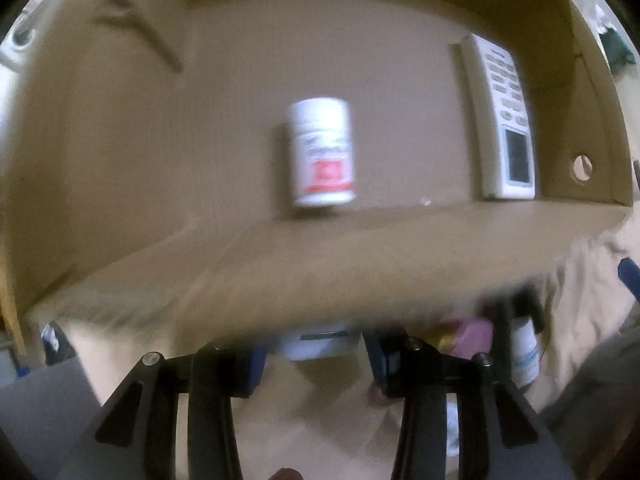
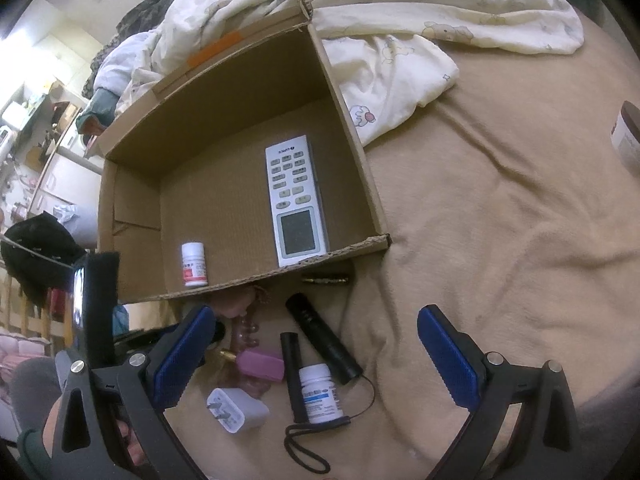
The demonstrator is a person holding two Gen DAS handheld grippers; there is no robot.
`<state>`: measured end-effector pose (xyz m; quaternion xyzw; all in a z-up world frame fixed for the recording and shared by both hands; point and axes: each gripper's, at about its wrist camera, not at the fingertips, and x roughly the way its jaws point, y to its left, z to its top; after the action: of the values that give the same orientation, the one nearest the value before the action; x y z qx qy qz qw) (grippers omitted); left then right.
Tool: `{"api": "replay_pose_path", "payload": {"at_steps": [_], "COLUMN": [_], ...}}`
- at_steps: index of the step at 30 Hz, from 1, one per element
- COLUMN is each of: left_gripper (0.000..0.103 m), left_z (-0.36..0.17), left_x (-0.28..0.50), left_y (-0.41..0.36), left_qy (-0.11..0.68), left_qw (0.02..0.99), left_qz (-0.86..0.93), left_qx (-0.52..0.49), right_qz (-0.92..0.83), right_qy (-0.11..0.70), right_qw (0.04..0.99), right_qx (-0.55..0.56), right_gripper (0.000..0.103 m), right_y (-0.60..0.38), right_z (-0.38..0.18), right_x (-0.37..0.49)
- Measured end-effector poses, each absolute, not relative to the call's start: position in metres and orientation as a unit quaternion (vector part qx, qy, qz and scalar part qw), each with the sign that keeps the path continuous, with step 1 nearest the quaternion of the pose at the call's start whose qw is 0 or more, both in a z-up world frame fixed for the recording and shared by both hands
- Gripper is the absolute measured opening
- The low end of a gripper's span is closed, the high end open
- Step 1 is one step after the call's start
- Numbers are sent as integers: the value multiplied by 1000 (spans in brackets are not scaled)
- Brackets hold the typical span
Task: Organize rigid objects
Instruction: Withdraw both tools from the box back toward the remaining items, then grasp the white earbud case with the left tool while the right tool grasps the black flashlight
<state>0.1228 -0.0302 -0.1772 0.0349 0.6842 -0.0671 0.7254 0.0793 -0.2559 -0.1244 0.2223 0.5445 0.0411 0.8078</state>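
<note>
The red-labelled pill bottle (image 2: 194, 264) and the white remote control (image 2: 295, 201) are lying inside the cardboard box (image 2: 352, 148) on the bed (image 2: 500, 220); the left gripper (image 1: 316, 364) is hovering released and empty at the box's near wall. The right gripper (image 2: 316, 354) is gaping wide over the blue-labelled bottle (image 2: 320, 393), black flashlight (image 2: 322, 338), pink bottle (image 2: 260, 364) and white charger (image 2: 236, 409).

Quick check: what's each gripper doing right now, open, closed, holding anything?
Left gripper: open, holding nothing.
Right gripper: open wide, holding nothing.
</note>
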Motion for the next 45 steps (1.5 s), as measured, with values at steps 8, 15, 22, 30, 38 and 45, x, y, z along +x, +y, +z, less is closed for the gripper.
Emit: {"api": "replay_pose_path", "payload": {"at_steps": [8, 15, 22, 30, 38, 45], "left_gripper": [39, 39, 39, 39, 39, 39], "left_z": [-187, -181, -106, -51, -76, -69], "left_x": [119, 111, 84, 82, 72, 67], "left_y": [-23, -21, -6, 13, 3, 3], "left_qy": [693, 683, 638, 561, 578, 573], "left_qw": [717, 726, 762, 818, 805, 806], "left_qz": [-59, -55, -103, -112, -132, -149], "left_qx": [52, 61, 46, 65, 28, 8], "right_qz": [41, 38, 53, 64, 84, 68], "right_qy": [551, 554, 559, 619, 644, 659], "right_qw": [807, 803, 787, 706, 696, 712], "right_qx": [210, 217, 255, 337, 307, 235], "right_gripper": [103, 103, 103, 103, 74, 48], "right_y": [-251, -256, -261, -266, -249, -235], "right_z": [-126, -127, -132, -168, -174, -175], "right_x": [82, 80, 81, 81, 87, 98]}}
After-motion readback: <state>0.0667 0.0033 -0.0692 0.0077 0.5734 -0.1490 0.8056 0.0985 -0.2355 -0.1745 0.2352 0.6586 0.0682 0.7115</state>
